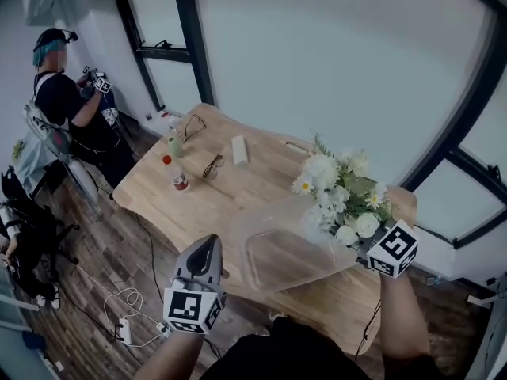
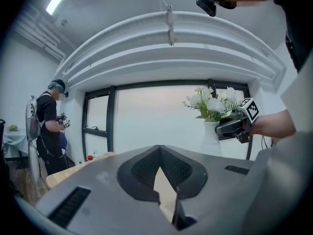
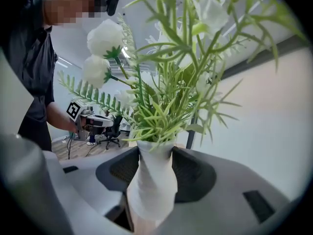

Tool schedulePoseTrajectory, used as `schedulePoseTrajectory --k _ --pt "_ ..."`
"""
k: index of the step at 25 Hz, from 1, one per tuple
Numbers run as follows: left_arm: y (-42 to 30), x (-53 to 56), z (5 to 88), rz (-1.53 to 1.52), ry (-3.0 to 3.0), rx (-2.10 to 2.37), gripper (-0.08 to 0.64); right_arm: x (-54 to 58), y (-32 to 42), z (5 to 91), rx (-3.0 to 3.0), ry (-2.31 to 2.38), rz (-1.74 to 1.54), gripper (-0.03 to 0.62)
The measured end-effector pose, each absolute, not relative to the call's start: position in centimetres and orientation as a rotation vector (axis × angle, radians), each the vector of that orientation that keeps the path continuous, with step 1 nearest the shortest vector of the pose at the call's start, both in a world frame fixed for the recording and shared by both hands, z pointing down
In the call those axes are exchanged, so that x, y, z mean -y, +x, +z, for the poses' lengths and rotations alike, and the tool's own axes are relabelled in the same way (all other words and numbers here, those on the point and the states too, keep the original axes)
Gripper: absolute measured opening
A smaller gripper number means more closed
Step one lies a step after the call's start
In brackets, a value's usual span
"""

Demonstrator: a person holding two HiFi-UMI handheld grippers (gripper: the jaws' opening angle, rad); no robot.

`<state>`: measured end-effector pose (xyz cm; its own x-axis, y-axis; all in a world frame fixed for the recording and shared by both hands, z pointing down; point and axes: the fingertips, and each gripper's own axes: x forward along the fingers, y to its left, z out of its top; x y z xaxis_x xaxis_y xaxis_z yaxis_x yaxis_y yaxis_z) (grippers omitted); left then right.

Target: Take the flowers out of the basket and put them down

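A bunch of white flowers (image 1: 337, 192) with green fern leaves stands in a slim white vase (image 3: 151, 185). My right gripper (image 1: 352, 242) is shut on the vase's neck and holds it upright at the right edge of a clear plastic basket (image 1: 238, 236) on the wooden table (image 1: 190, 204). From above, the blooms hide the vase. In the left gripper view the flowers (image 2: 212, 104) and the right gripper (image 2: 230, 127) show at the right. My left gripper (image 1: 207, 250) hovers at the table's near edge, left of the basket, its jaws together and empty.
On the far half of the table are a red-capped bottle (image 1: 176, 174), glasses (image 1: 212, 166), a white block (image 1: 239, 149) and a green cup (image 1: 174, 145). Another person (image 1: 71, 109) stands at the far left by the window. Cables and a power strip (image 1: 123, 331) lie on the floor.
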<state>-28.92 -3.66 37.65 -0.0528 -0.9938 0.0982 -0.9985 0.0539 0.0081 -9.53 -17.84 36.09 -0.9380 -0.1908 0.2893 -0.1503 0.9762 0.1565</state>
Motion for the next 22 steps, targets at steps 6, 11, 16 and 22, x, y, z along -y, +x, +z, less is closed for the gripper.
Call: schedulePoseTrajectory --k 6,11,16,22 --pt "-25.3 6.2 36.7 0.052 2.191 2.144 0.005 19.3 -4.3 33.4 2.795 0.392 -0.207 0.230" --pt "-23.3 7.6 36.7 0.002 2.236 2.093 0.005 19.9 -0.1 32.5 2.778 0.538 -0.187 0.230" --pt "-21.1 9.0 36.6 0.000 2.279 2.037 0.005 20.0 3.4 31.6 2.760 0.628 -0.197 0.230" --pt "-17.3 11.0 36.4 0.004 2.363 1.954 0.005 19.9 7.8 31.6 2.734 0.733 -0.195 0.230"
